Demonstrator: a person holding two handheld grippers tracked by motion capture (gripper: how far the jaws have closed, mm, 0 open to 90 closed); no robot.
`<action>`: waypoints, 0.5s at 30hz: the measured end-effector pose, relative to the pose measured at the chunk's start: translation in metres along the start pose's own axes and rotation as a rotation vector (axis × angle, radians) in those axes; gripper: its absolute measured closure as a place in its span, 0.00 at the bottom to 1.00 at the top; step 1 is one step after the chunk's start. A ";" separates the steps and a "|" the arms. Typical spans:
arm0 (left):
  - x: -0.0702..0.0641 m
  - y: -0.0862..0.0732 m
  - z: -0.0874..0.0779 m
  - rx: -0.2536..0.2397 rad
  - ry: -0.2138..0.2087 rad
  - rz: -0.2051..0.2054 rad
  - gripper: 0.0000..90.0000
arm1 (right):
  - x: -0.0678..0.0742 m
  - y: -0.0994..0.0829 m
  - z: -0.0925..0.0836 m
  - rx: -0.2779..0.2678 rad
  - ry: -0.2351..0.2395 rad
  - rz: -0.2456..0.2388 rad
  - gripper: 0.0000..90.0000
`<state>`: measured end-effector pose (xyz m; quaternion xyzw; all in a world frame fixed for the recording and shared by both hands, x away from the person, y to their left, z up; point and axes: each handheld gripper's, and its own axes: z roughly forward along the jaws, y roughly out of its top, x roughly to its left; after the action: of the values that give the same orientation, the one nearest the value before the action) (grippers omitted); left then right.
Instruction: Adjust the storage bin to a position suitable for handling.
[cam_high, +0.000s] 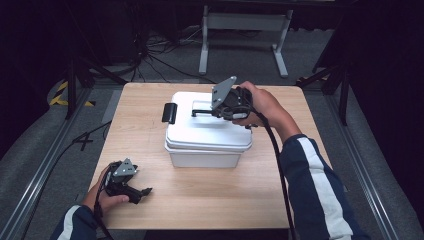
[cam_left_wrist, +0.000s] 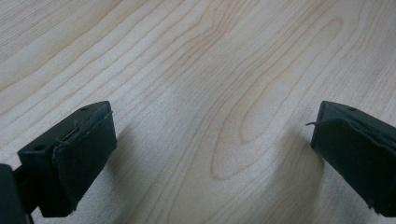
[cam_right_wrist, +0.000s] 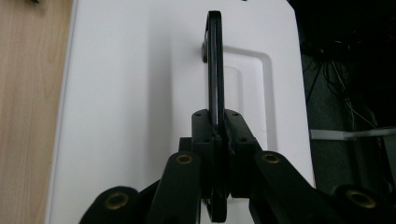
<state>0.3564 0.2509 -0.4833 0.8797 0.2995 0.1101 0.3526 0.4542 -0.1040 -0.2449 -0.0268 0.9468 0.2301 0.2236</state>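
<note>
Right hand-held gripper (cam_high: 218, 111) clenched on box handle (cam_right_wrist: 215, 70), frame centre; left hand-held gripper (cam_left_wrist: 210, 154) released. Thin handle may slip sideways.

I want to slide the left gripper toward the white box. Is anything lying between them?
No. In the high view, only bare wooden table lies between the left gripper and the white box.

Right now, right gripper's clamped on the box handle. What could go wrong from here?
1. The right gripper pinches the thin black handle near one end, so the white box may tilt or slip out if lifted.
2. The left gripper rests open on the table, apart from the box, so nothing steadies it.
</note>
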 end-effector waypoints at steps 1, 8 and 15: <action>0.000 0.000 0.000 0.000 0.000 0.000 0.01 | 0.000 -0.004 -0.004 -0.002 -0.007 0.000 0.94; 0.000 0.000 0.001 -0.009 0.004 -0.002 0.01 | 0.002 -0.024 -0.020 0.010 -0.017 0.021 0.94; 0.000 0.000 0.000 -0.007 0.004 -0.003 0.01 | 0.004 -0.046 -0.032 0.017 -0.031 0.047 0.94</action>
<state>0.3562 0.2506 -0.4839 0.8777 0.3013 0.1126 0.3553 0.4441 -0.1593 -0.2406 0.0010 0.9455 0.2276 0.2327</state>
